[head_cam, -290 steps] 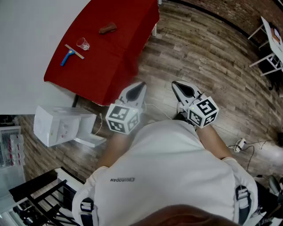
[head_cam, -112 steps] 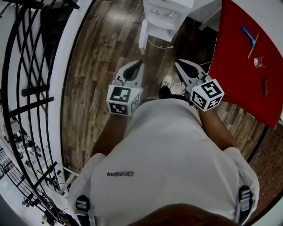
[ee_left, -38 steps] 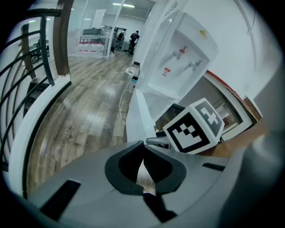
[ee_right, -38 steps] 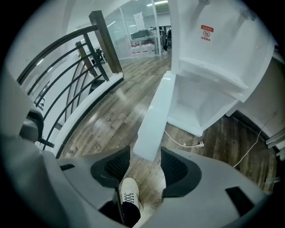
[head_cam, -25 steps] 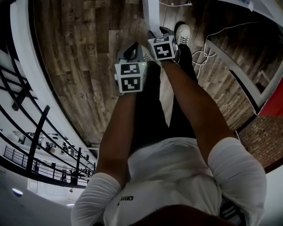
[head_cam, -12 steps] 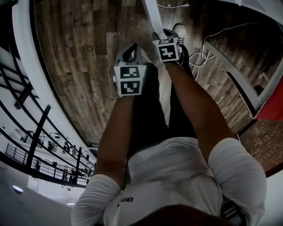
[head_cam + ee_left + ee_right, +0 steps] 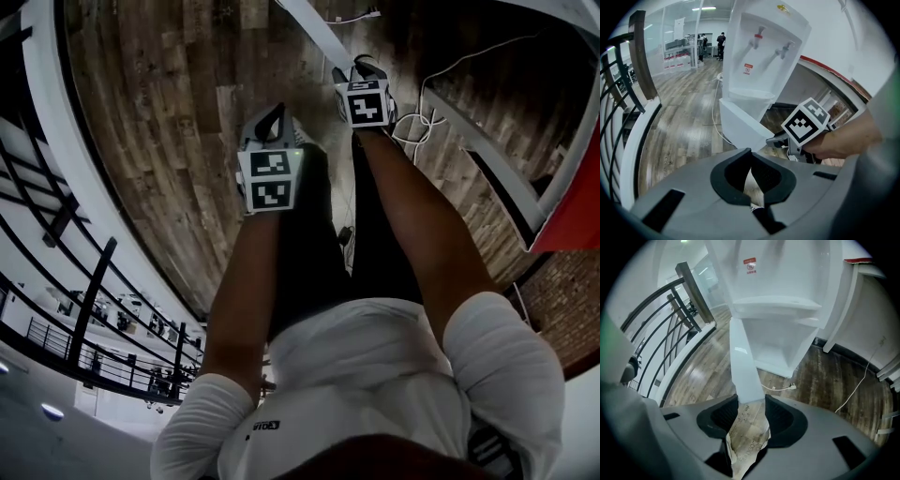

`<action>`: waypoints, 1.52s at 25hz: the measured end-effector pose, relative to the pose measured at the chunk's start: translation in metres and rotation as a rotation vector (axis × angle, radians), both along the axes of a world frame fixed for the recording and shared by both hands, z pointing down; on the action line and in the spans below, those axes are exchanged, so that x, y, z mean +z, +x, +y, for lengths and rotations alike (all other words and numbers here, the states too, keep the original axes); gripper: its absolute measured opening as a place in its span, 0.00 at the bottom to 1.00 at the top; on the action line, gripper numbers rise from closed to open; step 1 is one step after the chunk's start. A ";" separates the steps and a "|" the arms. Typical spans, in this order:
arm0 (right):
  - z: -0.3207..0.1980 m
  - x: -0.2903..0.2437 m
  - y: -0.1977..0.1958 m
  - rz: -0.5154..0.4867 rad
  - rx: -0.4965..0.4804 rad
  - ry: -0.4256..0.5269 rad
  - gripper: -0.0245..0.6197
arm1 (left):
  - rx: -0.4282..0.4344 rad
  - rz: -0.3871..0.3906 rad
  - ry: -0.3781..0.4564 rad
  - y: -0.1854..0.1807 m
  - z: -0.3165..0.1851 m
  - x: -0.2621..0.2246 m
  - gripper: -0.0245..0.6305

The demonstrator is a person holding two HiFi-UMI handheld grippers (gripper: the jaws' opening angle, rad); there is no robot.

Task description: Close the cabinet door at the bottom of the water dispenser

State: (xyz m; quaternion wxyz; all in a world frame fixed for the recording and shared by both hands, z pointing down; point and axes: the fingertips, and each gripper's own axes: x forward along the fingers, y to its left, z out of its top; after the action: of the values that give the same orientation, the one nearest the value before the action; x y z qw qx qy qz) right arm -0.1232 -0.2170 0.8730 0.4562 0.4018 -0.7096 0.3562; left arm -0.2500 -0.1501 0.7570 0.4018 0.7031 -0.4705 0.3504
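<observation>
Below the water dispenser (image 7: 761, 56), right claw (image 7: 751, 401) pinches the cabinet door (image 7: 743, 366); left claw (image 7: 750, 152) pressed together.

We see a white plastic water dispenser (image 7: 759, 70) with a red label, its white flat cabinet door (image 7: 743, 362), a grey left gripper (image 7: 749, 154) and a grey right gripper (image 7: 751, 401), each with a black-and-white patterned marker cube (image 7: 269, 180). The plank floor (image 7: 169, 112) is streaky brown, and a red cloth (image 7: 574, 211) shows at 3 o'clock.

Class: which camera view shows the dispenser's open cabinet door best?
The right gripper view: the cabinet door runs edge-on from the dispenser into the right gripper, which grips it. The left gripper view shows it as a slanted white panel; the head view shows only a thin white strip.
</observation>
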 end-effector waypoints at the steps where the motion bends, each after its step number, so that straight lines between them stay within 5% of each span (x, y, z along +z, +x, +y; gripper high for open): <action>1: -0.003 0.000 0.004 -0.001 0.002 0.002 0.33 | 0.007 -0.002 0.000 0.003 -0.001 0.000 0.03; 21: -0.062 -0.001 0.061 -0.062 0.106 0.017 0.28 | 0.083 -0.010 -0.019 0.050 -0.037 -0.005 0.03; 38: -0.126 -0.005 0.087 -0.061 -0.004 0.127 0.24 | 0.117 -0.018 -0.044 0.070 -0.063 0.008 0.03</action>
State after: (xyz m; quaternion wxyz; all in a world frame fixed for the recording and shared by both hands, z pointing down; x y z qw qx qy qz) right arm -0.0365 -0.3430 0.8676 0.4085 0.4174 -0.7453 0.3217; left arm -0.1798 -0.2133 0.7649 0.3917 0.7172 -0.4246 0.3897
